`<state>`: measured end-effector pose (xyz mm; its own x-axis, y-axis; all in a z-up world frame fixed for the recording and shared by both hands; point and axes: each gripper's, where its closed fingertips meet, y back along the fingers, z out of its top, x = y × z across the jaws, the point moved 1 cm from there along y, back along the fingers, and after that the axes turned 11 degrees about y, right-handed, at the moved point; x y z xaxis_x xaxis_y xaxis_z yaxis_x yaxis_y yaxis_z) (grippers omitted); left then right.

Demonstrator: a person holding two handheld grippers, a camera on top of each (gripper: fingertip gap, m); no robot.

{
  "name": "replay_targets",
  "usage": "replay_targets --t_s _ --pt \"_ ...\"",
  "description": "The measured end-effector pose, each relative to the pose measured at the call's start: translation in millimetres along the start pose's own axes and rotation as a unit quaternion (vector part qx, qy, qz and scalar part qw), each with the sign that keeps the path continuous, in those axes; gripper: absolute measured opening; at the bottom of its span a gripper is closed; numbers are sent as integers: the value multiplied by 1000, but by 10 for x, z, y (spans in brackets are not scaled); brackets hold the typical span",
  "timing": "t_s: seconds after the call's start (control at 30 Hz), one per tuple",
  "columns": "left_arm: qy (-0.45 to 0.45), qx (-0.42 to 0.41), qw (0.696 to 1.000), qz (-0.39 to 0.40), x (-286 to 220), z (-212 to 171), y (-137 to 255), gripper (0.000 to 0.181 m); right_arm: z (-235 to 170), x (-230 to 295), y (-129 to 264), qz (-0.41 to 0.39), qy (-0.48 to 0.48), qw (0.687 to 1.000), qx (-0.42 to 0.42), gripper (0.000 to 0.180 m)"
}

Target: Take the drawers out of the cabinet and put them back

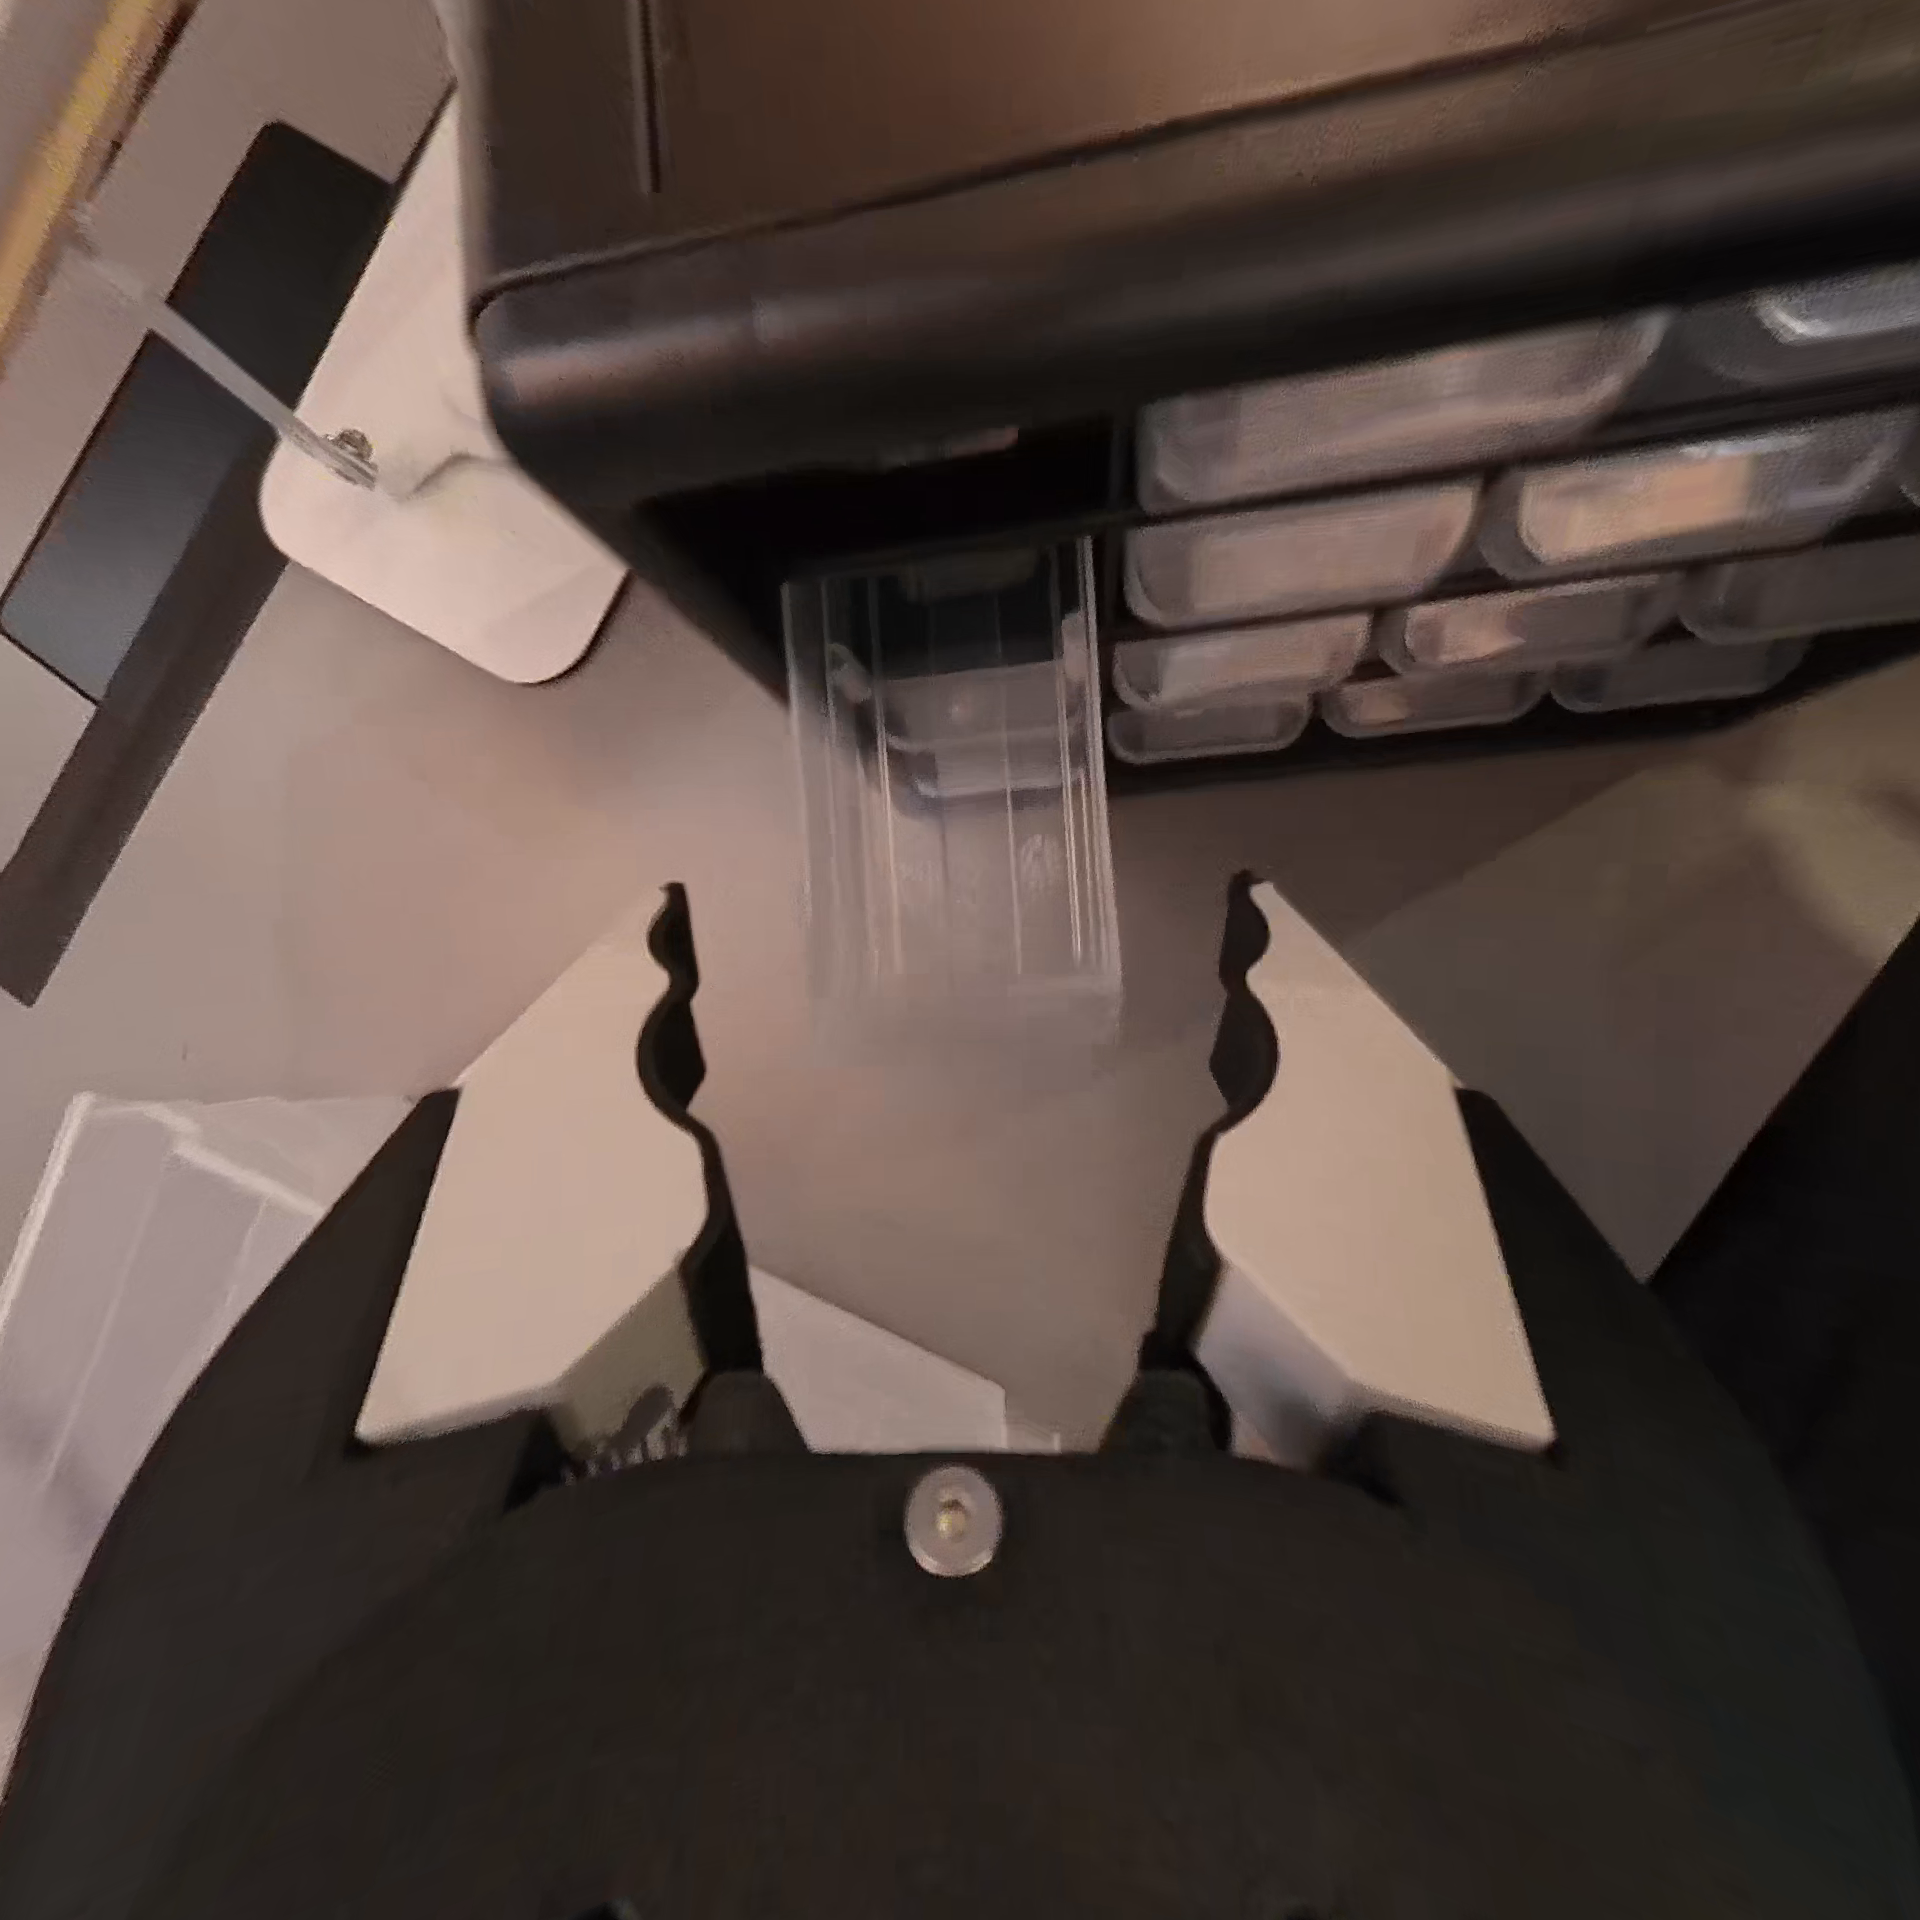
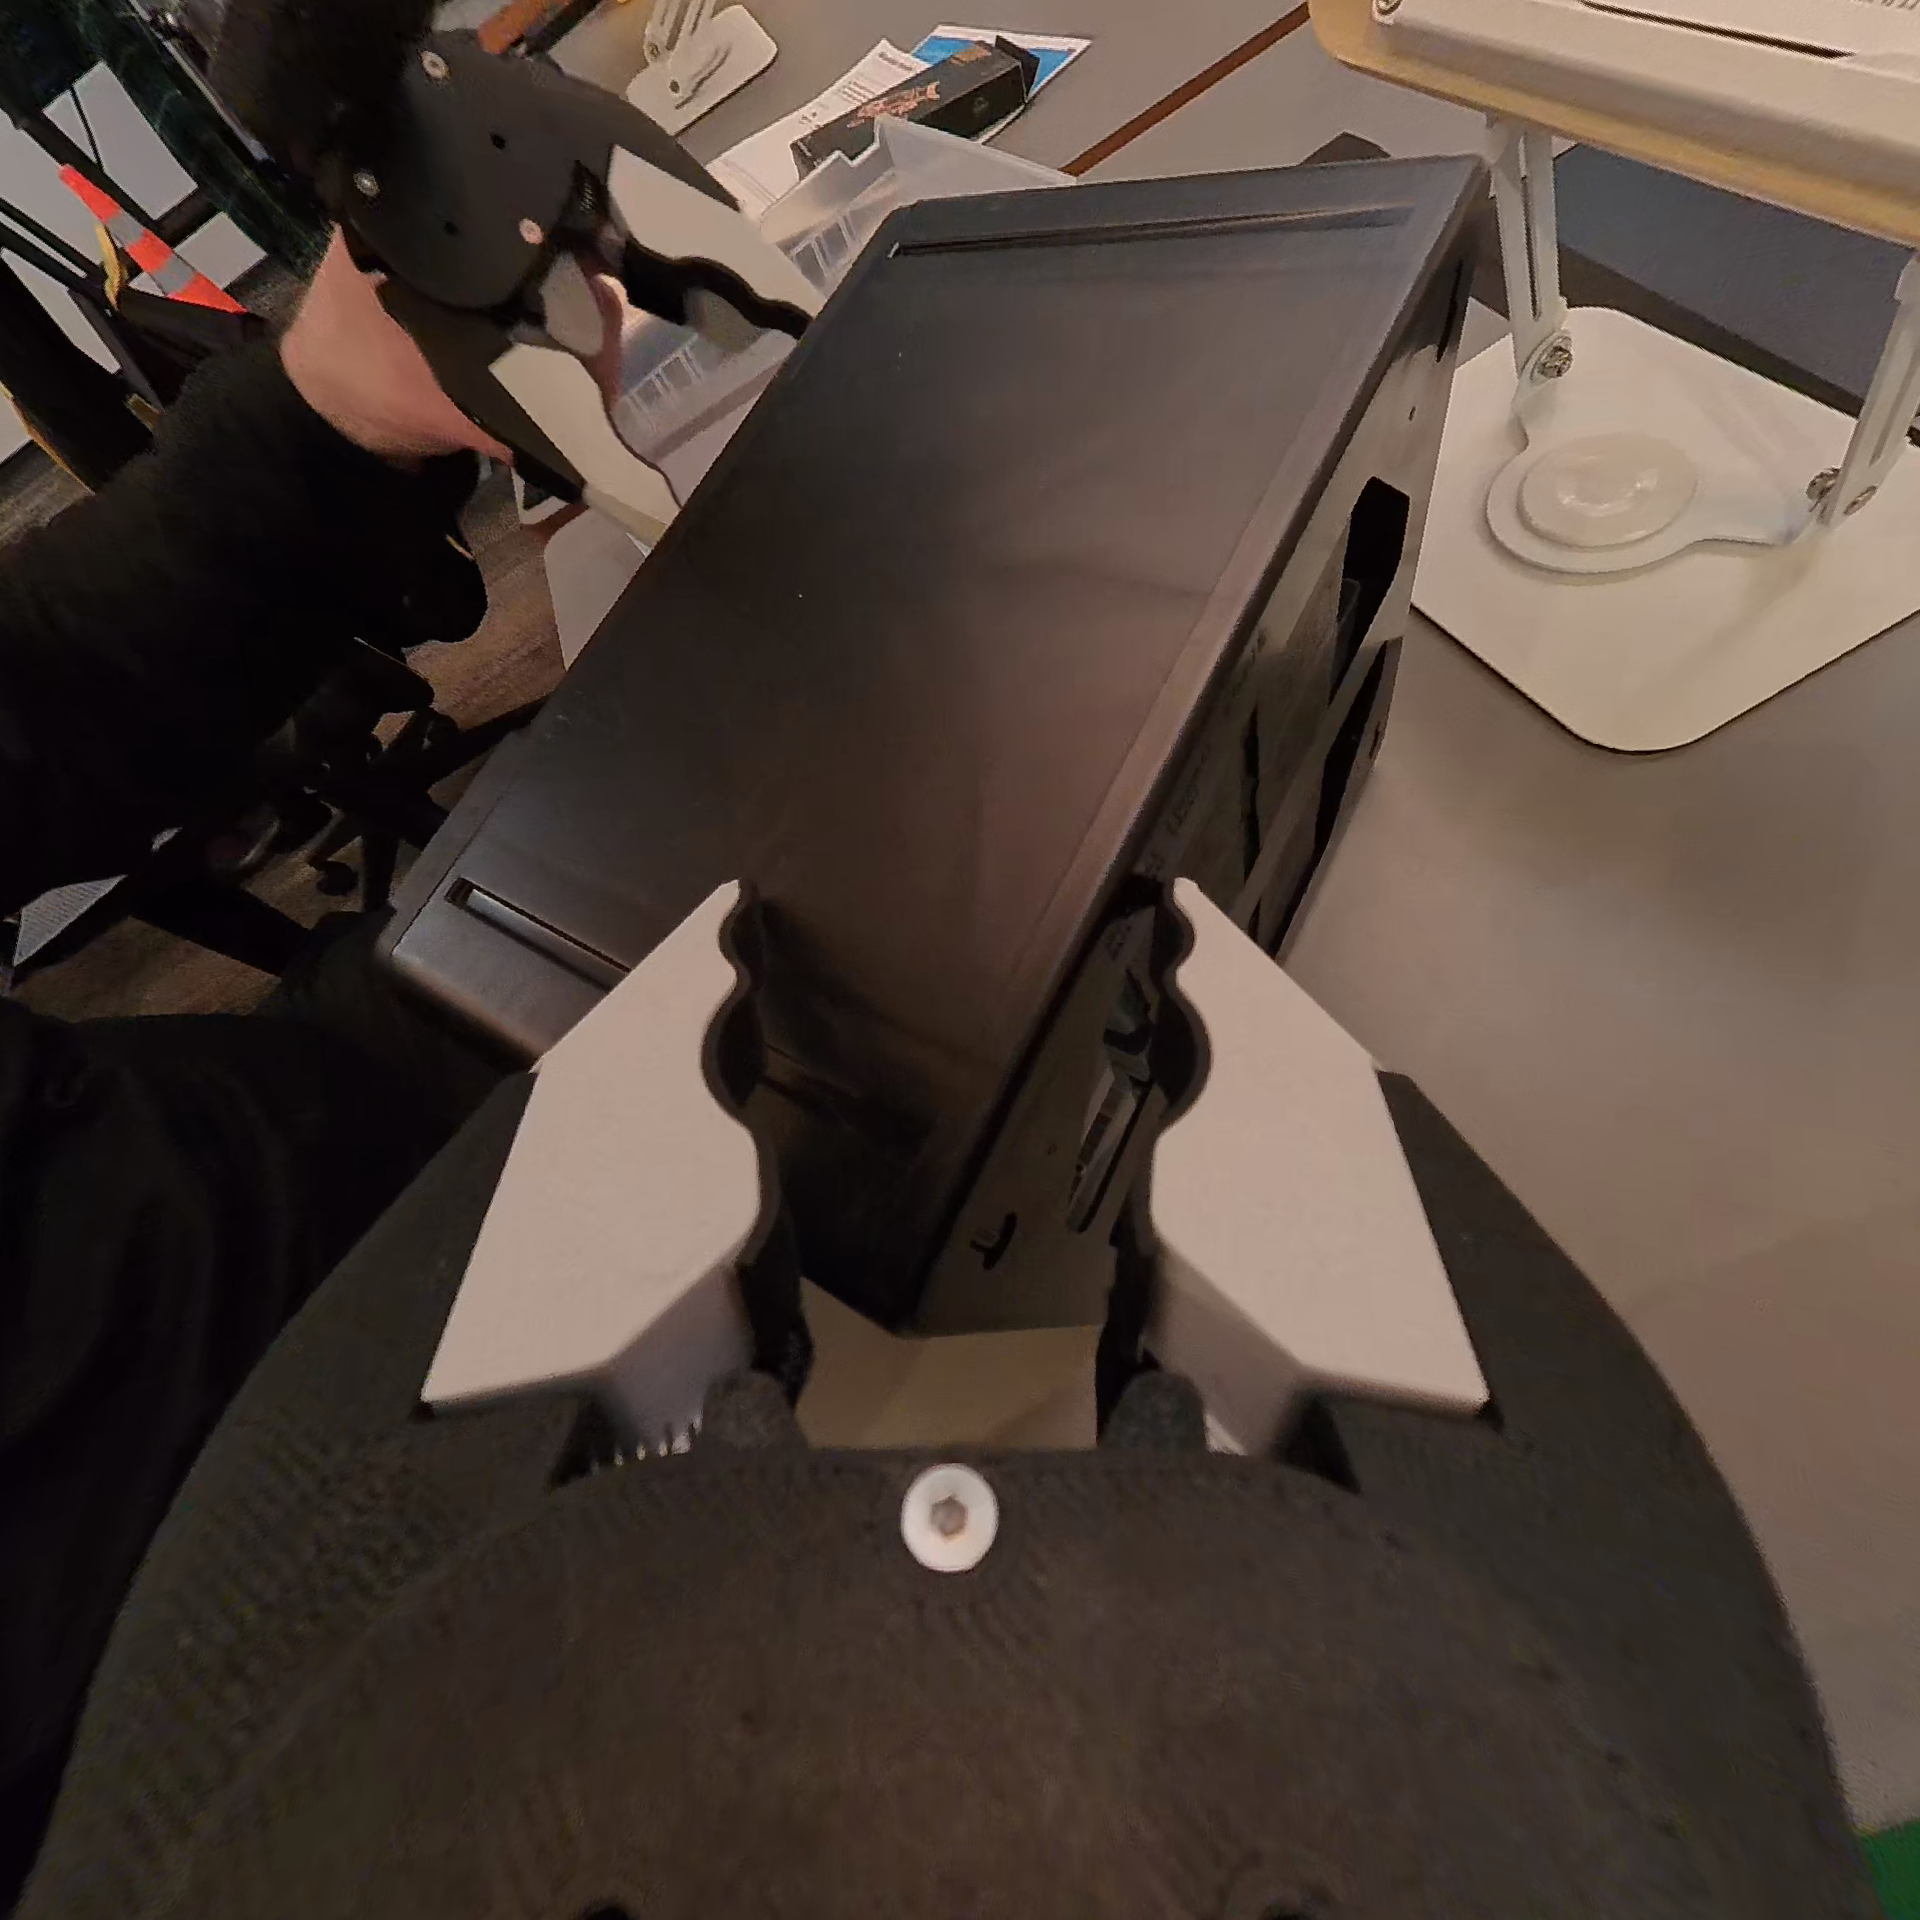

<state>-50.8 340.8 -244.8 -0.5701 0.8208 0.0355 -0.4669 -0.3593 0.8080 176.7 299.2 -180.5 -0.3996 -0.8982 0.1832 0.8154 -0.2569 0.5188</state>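
Note:
The black cabinet [image 1: 1039, 208] stands on the grey table [image 1: 416, 831], its front full of clear drawers [image 1: 1299, 582]. One clear drawer [image 1: 956, 831] sticks far out of the left column, blurred by motion. My left gripper [image 1: 958, 894] is open and empty, with the drawer's front end just ahead of its tips and between them. In the right wrist view the cabinet's top [image 2: 935, 623] fills the middle. My right gripper [image 2: 961, 894] is open and straddles the cabinet's near rear corner. The left gripper [image 2: 717, 405], held by a hand, shows at the far front.
A white stand base [image 2: 1621, 582] sits on the table right of the cabinet; it also shows in the left wrist view [image 1: 436, 561] beside a black pad [image 1: 135, 520]. A clear plastic box [image 1: 156, 1247] lies at lower left. Papers and a black box [image 2: 935, 83] lie beyond.

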Motion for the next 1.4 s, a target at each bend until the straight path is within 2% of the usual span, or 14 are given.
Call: replay_targets --t_s 0.07,0.13,0.23,0.57,0.7,0.83,0.9,1.03,1.13,1.27,1.37,1.4 --pt "-11 -8 1000 -10 50 -104 157 96 -1 1 1 1 0 1000 -1 74" --pt "-18 9 1000 5 200 -267 249 84 -1 0 0 2 0 1000 -1 74" --pt "-20 26 999 22 371 -351 217 80 -1 1 -2 3 -1 1000 -1 74" --pt "-19 -36 999 26 402 261 -217 87 -6 1 -9 3 -8 1000 1 74" --pt "-18 -38 998 39 395 356 -387 79 -6 0 -7 3 -9 1000 1 75" --pt "8 -40 998 54 453 300 -327 77 -7 1 -6 1 -7 1000 1 75" --pt "1 -56 996 73 564 256 -130 73 -7 1 -6 2 -7 1000 0 75" --pt "29 -33 989 142 1200 -122 363 51 -6 0 -6 3 -6 1000 0 75" --pt "70 53 983 163 1756 -677 474 56 -6 -2 -5 5 -7 1000 0 76" --pt "79 141 968 192 2344 -1334 302 56 -7 -4 -7 6 -10 1000 0 75" --pt "58 198 958 199 2557 -1675 53 52 -6 -4 -7 5 -11 1000 1 75" --pt "54 223 951 208 2624 -1793 -13 46 -5 -3 -8 4 -11 1000 2 75"
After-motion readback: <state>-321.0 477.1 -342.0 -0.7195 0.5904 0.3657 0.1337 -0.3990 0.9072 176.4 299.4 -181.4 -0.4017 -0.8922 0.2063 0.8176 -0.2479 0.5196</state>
